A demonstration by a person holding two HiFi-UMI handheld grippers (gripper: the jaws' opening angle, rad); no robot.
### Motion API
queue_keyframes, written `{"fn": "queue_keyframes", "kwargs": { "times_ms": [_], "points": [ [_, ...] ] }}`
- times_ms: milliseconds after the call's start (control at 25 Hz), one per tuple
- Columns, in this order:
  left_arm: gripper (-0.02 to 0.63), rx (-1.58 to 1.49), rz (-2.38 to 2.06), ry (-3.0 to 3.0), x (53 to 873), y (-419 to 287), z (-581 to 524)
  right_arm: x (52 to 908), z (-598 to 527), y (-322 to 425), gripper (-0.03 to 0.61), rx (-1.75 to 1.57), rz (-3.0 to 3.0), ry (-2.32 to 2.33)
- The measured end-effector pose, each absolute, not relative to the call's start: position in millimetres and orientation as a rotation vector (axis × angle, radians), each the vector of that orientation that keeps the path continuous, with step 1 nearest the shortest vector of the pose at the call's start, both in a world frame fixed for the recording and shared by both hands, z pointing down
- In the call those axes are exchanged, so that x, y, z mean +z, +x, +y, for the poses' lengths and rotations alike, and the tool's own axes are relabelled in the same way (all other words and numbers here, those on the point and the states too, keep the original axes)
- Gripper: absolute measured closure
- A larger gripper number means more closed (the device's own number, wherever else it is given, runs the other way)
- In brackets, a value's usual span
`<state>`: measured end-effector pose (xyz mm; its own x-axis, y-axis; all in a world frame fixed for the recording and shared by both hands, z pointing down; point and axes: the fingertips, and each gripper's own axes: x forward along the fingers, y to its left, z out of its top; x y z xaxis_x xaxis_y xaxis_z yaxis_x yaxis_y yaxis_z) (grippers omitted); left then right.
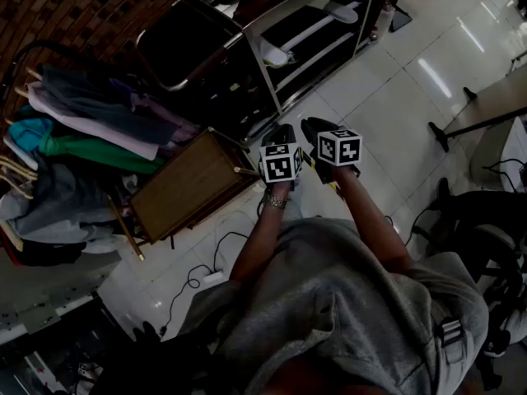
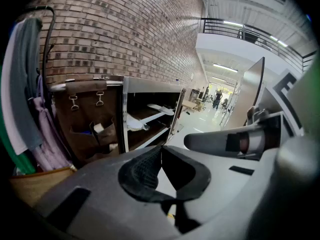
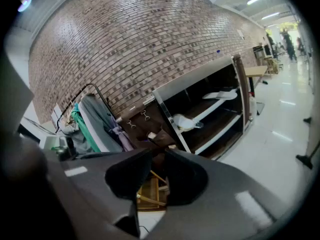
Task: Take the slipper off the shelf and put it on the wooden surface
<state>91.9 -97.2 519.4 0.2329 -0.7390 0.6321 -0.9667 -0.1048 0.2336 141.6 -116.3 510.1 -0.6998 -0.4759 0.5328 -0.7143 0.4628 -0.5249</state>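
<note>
Two white slippers lie in the open metal shelf [image 1: 325, 35]: one [image 1: 274, 53] on a lower board, one [image 1: 342, 12] higher up. The left gripper view shows them as the lower slipper [image 2: 132, 123] and the upper slipper [image 2: 161, 109]; the right gripper view shows the lower slipper [image 3: 186, 122] and the upper slipper [image 3: 220, 95]. The wooden surface [image 1: 185, 183] is a low brown board left of the shelf. Both grippers hang side by side over the floor, short of the shelf. My left gripper [image 2: 161, 148] is shut and empty. My right gripper [image 3: 155, 156] has its tips slightly apart, with nothing between them.
A clothes rack [image 1: 82, 130] full of garments stands left of the wooden surface. A brown bag [image 2: 92, 119] hangs beside the shelf, against the brick wall. White tiled floor [image 1: 395, 97] spreads to the right, with table legs [image 1: 473, 122] and cables [image 1: 198, 278].
</note>
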Motion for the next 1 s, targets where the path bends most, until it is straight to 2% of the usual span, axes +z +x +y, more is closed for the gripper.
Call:
{"fn": "queue_keyframes", "kwargs": {
  "times_ms": [200,280,440,640,720,840,920,960,1000],
  "points": [
    [0.609,0.406,-1.569,1.929,518.4,38.9,-209.6,507.6,-234.9,71.5,0.479,1.009,-2.495,0.932],
    [0.609,0.407,-1.560,1.937,524.3,24.2,-240.2,516.6,-276.2,55.9,0.447,0.998,-2.492,0.965],
    [0.609,0.420,-1.535,1.871,549.2,4.2,-263.5,571.8,-331.9,49.8,0.347,1.277,-2.382,1.056],
    [0.609,0.436,-1.525,1.791,576.6,-14.0,-263.3,689.8,-397.8,57.0,0.138,1.833,-2.142,1.155],
    [0.609,0.434,-1.538,1.753,582.1,-23.3,-257.5,723.8,-419.1,50.4,0.107,1.873,-2.093,1.154],
    [0.609,0.480,-1.574,1.693,590.2,-47.6,-244.0,755.4,-438.0,23.2,0.060,1.722,-2.090,1.138],
    [0.609,0.483,-1.592,1.644,592.5,-61.2,-236.1,767.3,-446.1,7.3,0.060,1.748,-2.072,1.146],
    [0.609,0.477,-1.596,1.627,593.2,-64.4,-233.8,768.9,-451.6,4.5,0.095,1.797,-2.071,1.165],
    [0.609,0.472,-1.599,1.619,594.0,-65.8,-233.2,767.2,-458.1,5.1,0.236,1.837,-2.078,1.193]
  ]
}}
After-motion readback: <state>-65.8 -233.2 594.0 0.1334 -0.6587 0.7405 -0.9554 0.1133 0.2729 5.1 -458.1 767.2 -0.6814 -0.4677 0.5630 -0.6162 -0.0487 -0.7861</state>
